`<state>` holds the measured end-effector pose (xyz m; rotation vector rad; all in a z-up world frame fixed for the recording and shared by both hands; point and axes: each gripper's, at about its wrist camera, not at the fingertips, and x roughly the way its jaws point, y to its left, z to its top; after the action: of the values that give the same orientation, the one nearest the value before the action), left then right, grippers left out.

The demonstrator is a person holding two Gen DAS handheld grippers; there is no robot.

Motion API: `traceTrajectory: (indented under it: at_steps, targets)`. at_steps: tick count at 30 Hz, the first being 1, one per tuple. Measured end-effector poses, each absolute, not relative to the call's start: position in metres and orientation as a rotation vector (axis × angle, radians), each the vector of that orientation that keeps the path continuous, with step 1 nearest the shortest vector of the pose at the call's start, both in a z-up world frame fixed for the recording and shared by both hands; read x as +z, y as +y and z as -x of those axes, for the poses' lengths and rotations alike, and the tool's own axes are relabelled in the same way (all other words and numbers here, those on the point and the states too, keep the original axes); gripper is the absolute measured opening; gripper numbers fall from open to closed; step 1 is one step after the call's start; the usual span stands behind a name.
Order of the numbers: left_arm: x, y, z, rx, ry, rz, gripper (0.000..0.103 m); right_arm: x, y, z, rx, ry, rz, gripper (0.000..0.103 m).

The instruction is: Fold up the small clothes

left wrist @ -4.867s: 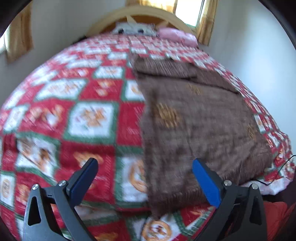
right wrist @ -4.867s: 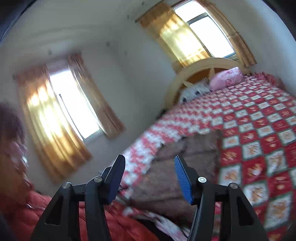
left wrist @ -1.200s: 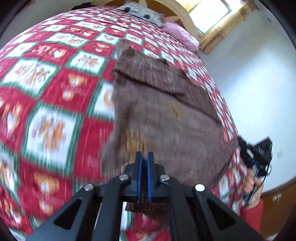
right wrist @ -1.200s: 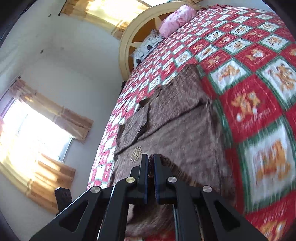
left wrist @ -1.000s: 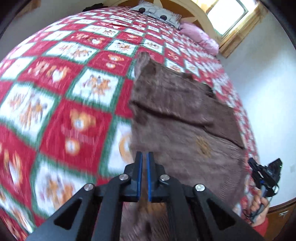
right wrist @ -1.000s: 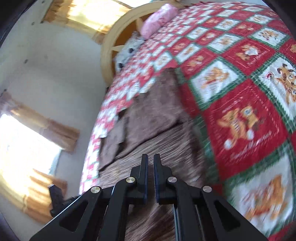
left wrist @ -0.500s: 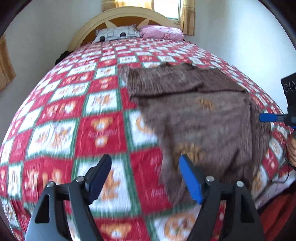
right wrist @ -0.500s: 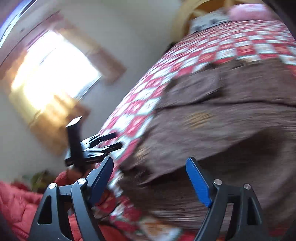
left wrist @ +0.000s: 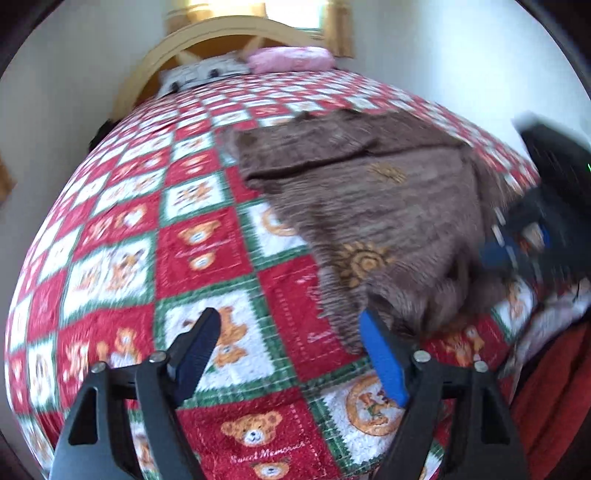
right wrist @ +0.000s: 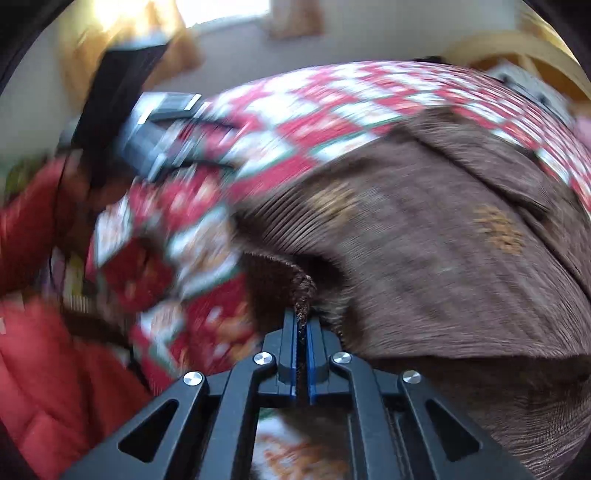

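A brown ribbed garment with gold sun motifs lies spread on the bed's red, white and green bear-print quilt. My left gripper is open and empty, low over the quilt just left of the garment's near hem. My right gripper is shut on the garment's near hem edge, which bunches up between the pads. It shows blurred at the garment's right edge in the left wrist view.
A curved wooden headboard, a grey patterned pillow and a pink pillow are at the far end. A white wall runs along the right. Red clothing is at the bed's near edge.
My right gripper has moved to the garment's near hem and shut on it. My left gripper stays open and has shifted a little closer to the hem.
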<state>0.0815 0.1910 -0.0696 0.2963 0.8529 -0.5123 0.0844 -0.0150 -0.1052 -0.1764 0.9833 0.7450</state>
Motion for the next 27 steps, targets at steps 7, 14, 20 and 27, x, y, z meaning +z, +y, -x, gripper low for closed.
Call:
traceTrajectory:
  at_steps: [7,14,20,27]
  targets:
    - [-0.062,0.161,-0.097,-0.686,0.851,-0.303,0.088,-0.113,-0.108,-0.140,0.601,0.968,-0.434,0.008]
    - [-0.040,0.160,-0.125,-0.783,0.822,-0.173,0.090,-0.099,-0.161,-0.103,0.633,0.848,-0.619,0.068]
    - [-0.084,0.140,-0.160,-0.738,1.008,-0.059,0.083,-0.074,-0.198,-0.075,0.526,0.695,-0.570,0.068]
    - [-0.090,0.119,-0.128,-0.652,0.882,-0.192,0.061,-0.076,-0.222,-0.071,0.435,0.682,-0.599,0.068]
